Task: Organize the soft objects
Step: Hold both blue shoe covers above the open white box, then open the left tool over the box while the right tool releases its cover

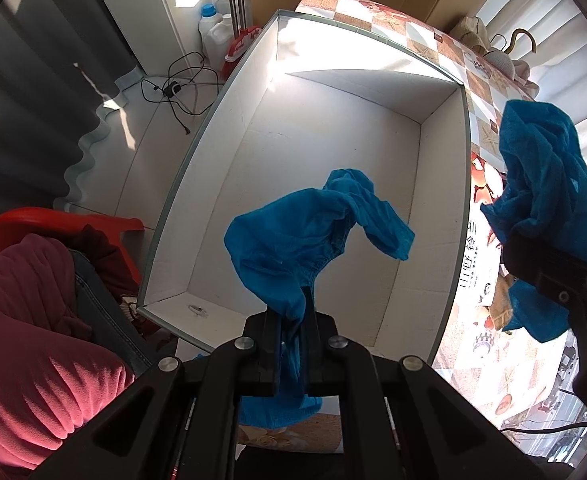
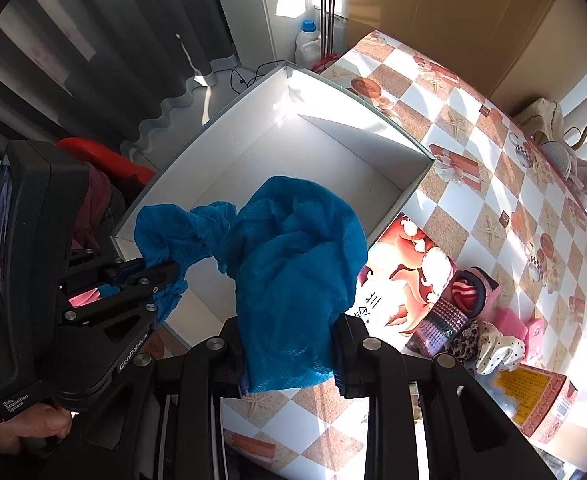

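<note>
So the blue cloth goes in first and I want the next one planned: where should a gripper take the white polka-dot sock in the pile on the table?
Grip the polka-dot sock by its bunched white end, coming straight down from above. It lies at the pile's near edge, beside the leopard-print piece, so that end looks free, while its far side is pressed against other pieces.

The box [image 2: 333,148] stands on the table [image 2: 473,128] at its left edge, with the lid [image 2: 409,264] lying flat just right of it. The cloth [image 2: 293,272] hangs above the box's near end, stretched between the left gripper [image 2: 169,276] and right gripper [image 2: 289,356]. Right of the lid sits a heap of small soft items [image 2: 469,320], a carton [image 2: 541,400] nearer still
</note>
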`<state>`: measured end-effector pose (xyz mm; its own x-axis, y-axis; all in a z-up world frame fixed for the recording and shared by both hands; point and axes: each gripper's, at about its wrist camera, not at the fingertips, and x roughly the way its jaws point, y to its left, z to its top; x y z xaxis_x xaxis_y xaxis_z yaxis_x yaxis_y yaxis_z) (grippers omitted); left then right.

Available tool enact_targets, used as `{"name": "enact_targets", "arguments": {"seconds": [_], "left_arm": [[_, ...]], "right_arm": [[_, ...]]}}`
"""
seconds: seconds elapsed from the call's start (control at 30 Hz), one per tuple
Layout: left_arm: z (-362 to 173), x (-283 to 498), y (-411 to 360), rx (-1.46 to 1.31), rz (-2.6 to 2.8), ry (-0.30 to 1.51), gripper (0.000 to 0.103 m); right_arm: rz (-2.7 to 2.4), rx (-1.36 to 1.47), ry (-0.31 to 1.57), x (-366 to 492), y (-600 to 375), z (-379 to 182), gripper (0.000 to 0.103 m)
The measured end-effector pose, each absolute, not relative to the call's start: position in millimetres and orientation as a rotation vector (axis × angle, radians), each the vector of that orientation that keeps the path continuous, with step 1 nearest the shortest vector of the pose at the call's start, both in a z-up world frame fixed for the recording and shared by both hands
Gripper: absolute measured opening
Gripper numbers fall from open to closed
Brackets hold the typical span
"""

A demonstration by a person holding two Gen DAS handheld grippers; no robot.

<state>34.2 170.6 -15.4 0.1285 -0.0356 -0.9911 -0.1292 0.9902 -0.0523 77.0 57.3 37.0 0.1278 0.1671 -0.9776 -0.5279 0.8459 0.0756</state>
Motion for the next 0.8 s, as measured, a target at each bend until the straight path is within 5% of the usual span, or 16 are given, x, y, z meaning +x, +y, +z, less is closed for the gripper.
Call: {"name": "enact_targets", "arguments": {"seconds": [0.8], "left_arm": [[-27, 40, 170, -0.073, 0.038, 1.409, 0.008]], "right_arm": [[0.492, -0.346, 1.364, 101, 72, 32, 0.03]]}}
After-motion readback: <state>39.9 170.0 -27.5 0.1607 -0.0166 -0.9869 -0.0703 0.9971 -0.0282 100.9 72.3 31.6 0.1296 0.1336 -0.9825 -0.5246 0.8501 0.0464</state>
